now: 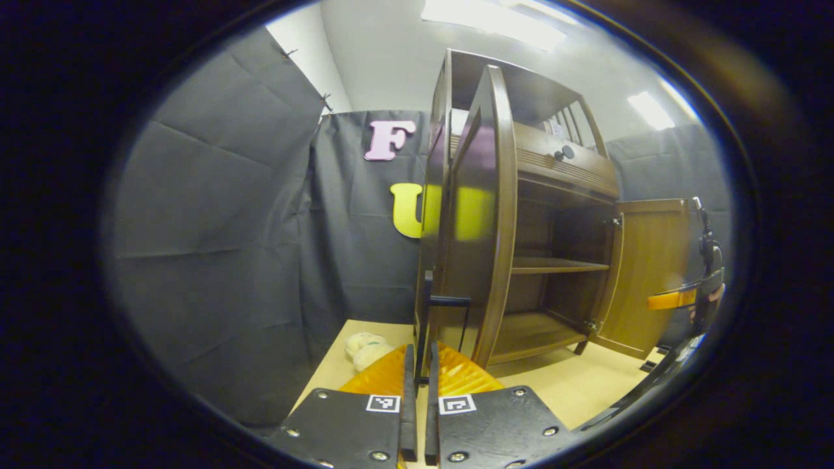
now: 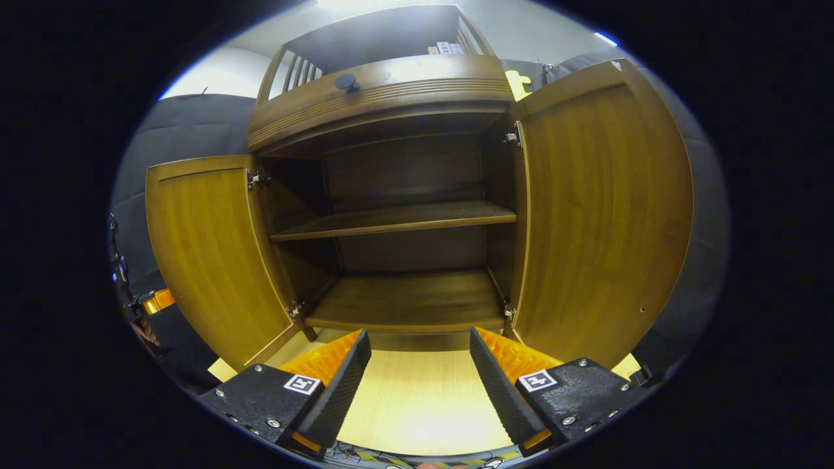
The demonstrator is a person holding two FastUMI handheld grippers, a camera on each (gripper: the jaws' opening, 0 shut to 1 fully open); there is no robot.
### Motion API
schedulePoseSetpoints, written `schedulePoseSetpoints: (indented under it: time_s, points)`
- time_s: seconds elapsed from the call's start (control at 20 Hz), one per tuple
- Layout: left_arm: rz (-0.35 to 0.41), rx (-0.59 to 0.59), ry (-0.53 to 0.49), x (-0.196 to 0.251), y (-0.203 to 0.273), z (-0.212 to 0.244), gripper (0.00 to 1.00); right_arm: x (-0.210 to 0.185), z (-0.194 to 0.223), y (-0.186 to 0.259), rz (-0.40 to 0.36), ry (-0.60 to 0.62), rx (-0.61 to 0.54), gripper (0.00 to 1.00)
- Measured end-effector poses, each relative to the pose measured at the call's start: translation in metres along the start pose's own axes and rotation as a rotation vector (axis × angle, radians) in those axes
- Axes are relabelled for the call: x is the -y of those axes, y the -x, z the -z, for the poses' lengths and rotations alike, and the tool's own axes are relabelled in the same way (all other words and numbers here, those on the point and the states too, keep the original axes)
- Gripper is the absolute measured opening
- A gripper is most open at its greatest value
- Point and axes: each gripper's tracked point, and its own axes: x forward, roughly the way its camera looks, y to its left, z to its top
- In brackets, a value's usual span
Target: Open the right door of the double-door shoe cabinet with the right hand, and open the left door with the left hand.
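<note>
walls: black cloth (image 1: 215, 247) | ceiling: white, lit panels (image 1: 488, 23) | floor: pale wood (image 2: 417, 404)

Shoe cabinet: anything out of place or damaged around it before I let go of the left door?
Nothing looks damaged. Both doors stand open, left door and right door, shelves bare. One stray thing: a pale soft object on the floor beside the cabinet.

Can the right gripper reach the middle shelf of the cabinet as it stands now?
Probably yes. Both doors, the left door and the right door, stand wide open, the right gripper is open and faces the middle shelf, with nothing between them.
</note>
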Motion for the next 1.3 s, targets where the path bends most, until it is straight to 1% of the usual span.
schedulePoseSetpoints:
  time_s: [0.1, 0.2, 0.35, 0.45, 0.5, 0.6, 0.65, 0.7, 0.75, 0.85, 0.9, 0.95, 1.0, 1.05, 1.1, 1.15, 1.2, 1.25, 1.3]
  points:
    - [-0.057, 0.023, 0.002, -0.001, 0.023, -0.01, 0.07, 0.004, -0.002, -0.001, 0.0, 0.01, 0.003, 0.92]
    - [-0.092, 0.044, -0.001, 0.009, 0.053, -0.026, 0.06, 0.008, -0.006, -0.002, 0.005, 0.023, 0.021, 0.92]
    - [-0.091, 0.079, 0.028, 0.05, 0.092, -0.05, 0.08, 0.015, -0.012, -0.001, 0.014, 0.032, 0.055, 0.92]
    - [-0.092, 0.098, 0.054, 0.078, 0.099, -0.058, 0.1, 0.02, -0.016, 0.001, 0.022, 0.029, 0.073, 0.92]
    - [-0.081, 0.099, 0.08, 0.093, 0.099, -0.059, 0.06, 0.022, -0.019, 0.001, 0.026, 0.024, 0.081, 0.92]
    - [-0.044, 0.073, 0.107, 0.128, 0.085, -0.053, 0.06, 0.026, -0.023, 0.005, 0.032, 0.028, 0.099, 0.92]
    - [-0.017, 0.06, 0.101, 0.143, 0.073, -0.051, 0.06, 0.028, -0.026, 0.007, 0.035, 0.031, 0.106, 0.92]
    - [-0.002, 0.054, 0.081, 0.158, 0.065, -0.051, 0.06, 0.03, -0.027, 0.009, 0.039, 0.032, 0.113, 0.92]
    - [0.022, 0.051, 0.058, 0.175, 0.057, -0.054, 0.1, 0.033, -0.03, 0.012, 0.044, 0.036, 0.121, 0.92]
    - [0.055, 0.076, 0.02, 0.206, 0.046, -0.067, 0.1, 0.04, -0.035, 0.02, 0.06, 0.044, 0.14, 0.92]
    - [0.064, 0.067, 0.003, 0.221, 0.039, -0.068, 0.1, 0.043, -0.037, 0.024, 0.069, 0.048, 0.146, 0.92]
    - [0.043, 0.082, -0.028, 0.224, 0.032, -0.072, 0.1, 0.046, -0.04, 0.029, 0.078, 0.054, 0.153, 0.92]
    - [0.045, 0.11, -0.057, 0.23, 0.027, -0.082, 0.04, 0.049, -0.043, 0.033, 0.087, 0.063, 0.162, 0.92]
    - [0.054, 0.134, -0.082, 0.238, 0.021, -0.09, 0.1, 0.052, -0.046, 0.038, 0.097, 0.071, 0.171, 0.92]
    - [0.066, 0.136, -0.097, 0.245, 0.015, -0.092, 0.21, 0.053, -0.049, 0.043, 0.106, 0.079, 0.181, 0.95]
    - [0.065, 0.141, -0.107, 0.248, 0.009, -0.094, 0.32, 0.053, -0.053, 0.046, 0.112, 0.084, 0.19, 0.92]
    - [0.063, 0.14, -0.112, 0.251, 0.002, -0.095, 0.43, 0.054, -0.056, 0.048, 0.115, 0.088, 0.199, 0.94]
    - [0.055, 0.131, -0.116, 0.253, -0.004, -0.093, 0.55, 0.055, -0.058, 0.048, 0.123, 0.09, 0.205, 0.94]
    - [0.036, 0.118, -0.118, 0.253, -0.012, -0.089, 0.66, 0.056, -0.058, 0.049, 0.13, 0.092, 0.21, 0.92]
